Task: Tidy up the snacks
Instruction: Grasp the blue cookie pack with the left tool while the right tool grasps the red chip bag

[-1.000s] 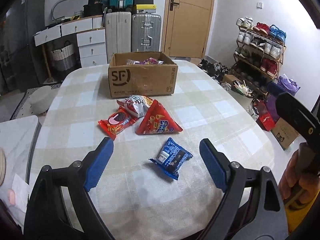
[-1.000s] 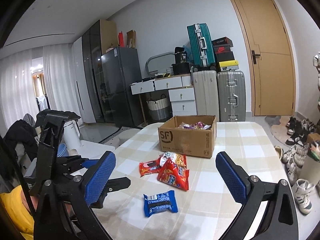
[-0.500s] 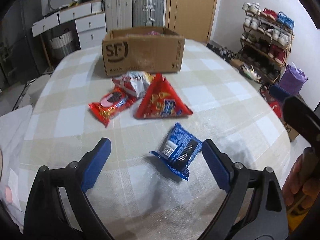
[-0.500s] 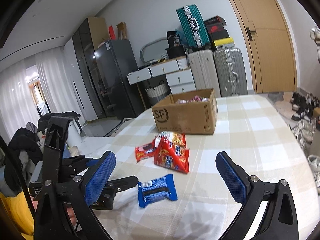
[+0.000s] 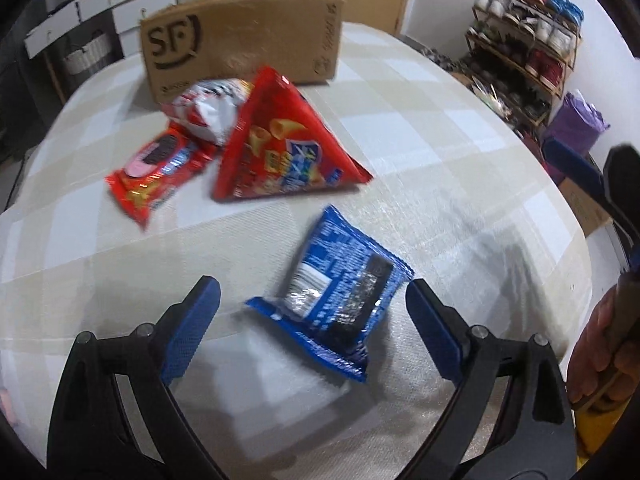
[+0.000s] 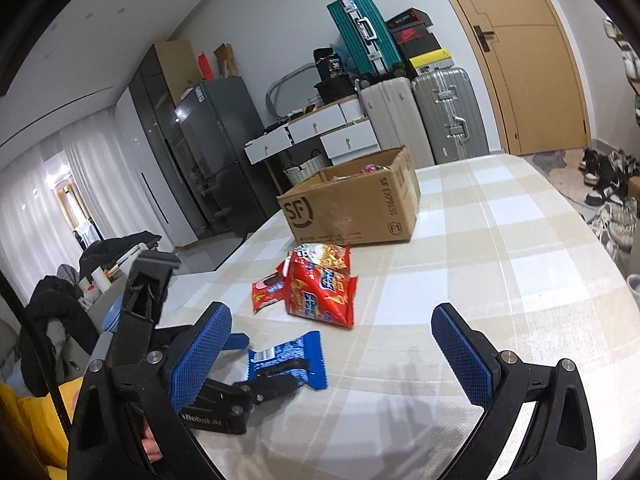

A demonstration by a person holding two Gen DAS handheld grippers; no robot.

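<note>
A blue cookie pack [image 5: 340,292] lies on the checked tablecloth. My left gripper [image 5: 312,312] is open and low over it, one finger on each side of the pack, not closed on it. In the right wrist view the same pack [image 6: 292,360] lies between the left gripper's fingers [image 6: 236,342]. Beyond it lie a red triangular chip bag [image 5: 280,148], a flat red cookie pack [image 5: 156,172] and a white-and-red bag [image 5: 208,108]. The SF cardboard box [image 5: 244,36] stands behind them, with snacks inside [image 6: 372,168]. My right gripper [image 6: 332,348] is open and empty above the table.
The round table [image 6: 500,248] drops off to the right, where a shoe rack [image 5: 528,44] and a purple bag [image 5: 576,128] stand. Suitcases [image 6: 440,116], drawers and a fridge [image 6: 216,156] line the far wall.
My left gripper has moved forward and down until its open fingers straddle the blue pack. The right gripper has tilted and shifted a little, still open.
</note>
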